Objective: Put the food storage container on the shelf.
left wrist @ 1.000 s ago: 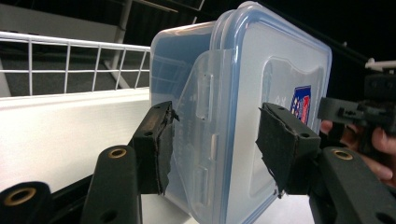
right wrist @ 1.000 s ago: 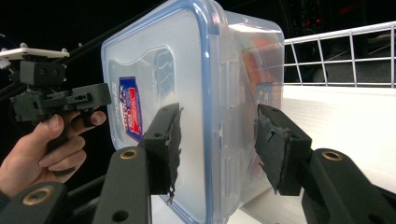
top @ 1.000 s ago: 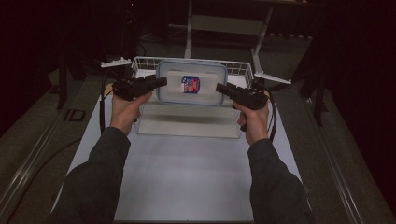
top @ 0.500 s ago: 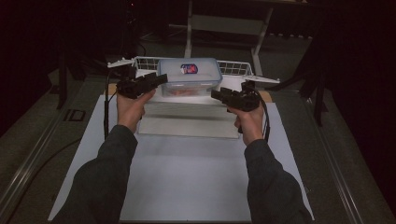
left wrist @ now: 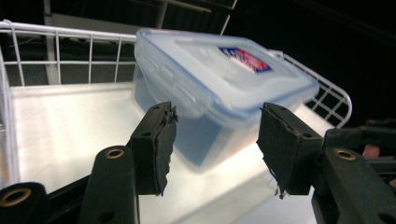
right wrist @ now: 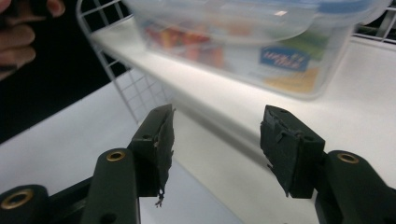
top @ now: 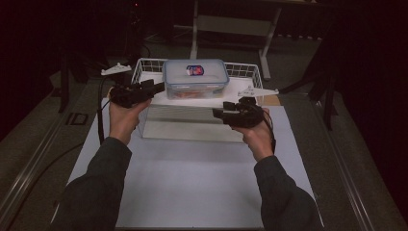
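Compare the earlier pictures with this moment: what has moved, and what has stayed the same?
The lidded plastic container has gone from between the two grippers to the white tray in the wire basket, farther from the person. Both grippers have let it go: the left gripper sits beside it with open jaws, and the right gripper has drawn back toward the person, also open. The basket and the white table stayed in place.

Both sleeves were dark grey-green, long, reaching the wrists. Left hand-held gripper [top: 159, 87] and right hand-held gripper [top: 219, 113] were black, each topped with a grey three-cornered plate. A black cable trailed from each. Jaws were black with torn, frayed foam pads [left wrist: 156, 144] and brass-ringed screw holes.
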Tool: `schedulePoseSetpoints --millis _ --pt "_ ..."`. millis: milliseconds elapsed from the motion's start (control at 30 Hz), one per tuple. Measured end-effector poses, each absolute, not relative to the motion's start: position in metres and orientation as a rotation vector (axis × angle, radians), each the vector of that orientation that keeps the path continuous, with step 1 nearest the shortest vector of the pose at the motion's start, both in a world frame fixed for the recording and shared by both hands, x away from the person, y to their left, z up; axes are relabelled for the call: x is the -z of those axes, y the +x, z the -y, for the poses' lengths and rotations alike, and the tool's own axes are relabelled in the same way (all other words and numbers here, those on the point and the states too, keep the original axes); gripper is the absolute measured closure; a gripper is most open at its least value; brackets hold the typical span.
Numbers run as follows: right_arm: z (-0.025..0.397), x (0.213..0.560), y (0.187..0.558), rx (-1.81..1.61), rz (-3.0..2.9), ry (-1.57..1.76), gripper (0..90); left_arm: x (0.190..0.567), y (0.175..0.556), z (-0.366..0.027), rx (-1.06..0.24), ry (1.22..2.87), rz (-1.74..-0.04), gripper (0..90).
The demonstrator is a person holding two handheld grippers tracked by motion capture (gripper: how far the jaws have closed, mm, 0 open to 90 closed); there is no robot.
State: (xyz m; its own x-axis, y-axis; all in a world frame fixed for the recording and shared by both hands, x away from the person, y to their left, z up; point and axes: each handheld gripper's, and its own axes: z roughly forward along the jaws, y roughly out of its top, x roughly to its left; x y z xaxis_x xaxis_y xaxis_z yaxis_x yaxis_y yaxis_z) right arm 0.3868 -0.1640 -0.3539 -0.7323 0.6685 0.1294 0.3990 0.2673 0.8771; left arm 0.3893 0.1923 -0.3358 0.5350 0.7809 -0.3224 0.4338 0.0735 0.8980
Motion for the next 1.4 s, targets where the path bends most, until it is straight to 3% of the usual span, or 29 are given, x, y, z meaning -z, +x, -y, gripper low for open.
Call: schedulePoseSetpoints --millis 367,567,867,1100,1400 --pt "0.168 0.365 0.358 -1.373 -2.338 0.907 36.4 0.356 0.351 -0.187 -0.378 1.683 -1.002 43.2" --pt "0.175 0.388 0.328 -1.276 -2.336 0.873 29.4 0.388 0.316 -0.183 -0.38 1.76 -0.979 41.5" --pt "0.187 0.414 0.299 -1.245 -2.368 0.88 28.4 0.427 0.272 -0.187 -0.398 1.856 -0.953 40.6" --pt "0.221 0.422 0.272 -1.291 -2.314 0.963 26.4 0.446 0.231 -0.196 -0.46 1.917 -0.922 38.1" --pt "0.248 0.441 0.256 -1.346 -2.247 1.019 25.9 0.46 0.217 -0.213 -0.48 1.88 -0.952 33.1"
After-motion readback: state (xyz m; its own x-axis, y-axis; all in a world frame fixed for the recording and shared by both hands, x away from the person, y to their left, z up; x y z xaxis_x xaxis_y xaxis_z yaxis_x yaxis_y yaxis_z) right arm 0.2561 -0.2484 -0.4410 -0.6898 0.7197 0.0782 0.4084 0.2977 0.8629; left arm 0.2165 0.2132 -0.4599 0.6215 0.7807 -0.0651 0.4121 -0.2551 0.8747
